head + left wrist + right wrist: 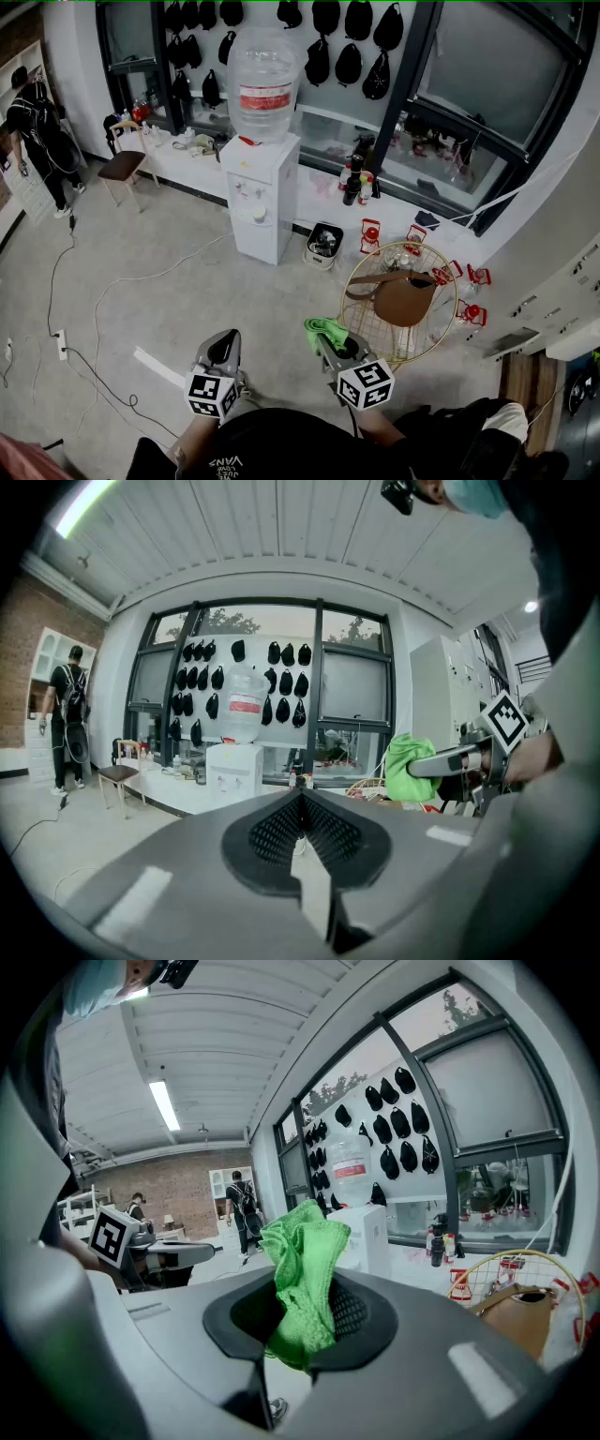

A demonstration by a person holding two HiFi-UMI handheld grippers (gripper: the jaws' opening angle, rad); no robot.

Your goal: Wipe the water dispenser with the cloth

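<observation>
Green cloth [302,1274] is bunched and clamped in the right gripper's jaws, with its top sticking up above them. In the head view the cloth [324,327] sits at the tip of the right gripper [334,347]. It is well apart from the dispenser [260,202], in front of it and to its right, with no contact.

The dispenser is white and stands upright on the floor against the low white ledge under the windows. A clear bottle [262,82] with a red label sits on top of it.

Left gripper [223,347] has its jaws together with nothing between them. It is also well short of the dispenser, out in front of it. In the left gripper view the dispenser [234,772] is far ahead, left of the jaw line, and the cloth [405,766] shows off to the right.

- Right of the dispenser and nearer the camera: a gold wire basket [380,333] on the floor with a brown bag [403,298] inside.
- Left of the dispenser: a chair [122,165], and further left a person [36,131] standing.
- Behind and above the dispenser: black bags [333,56] hang on the window.
- Front-left of the dispenser: cables [94,319] trail over the floor.
</observation>
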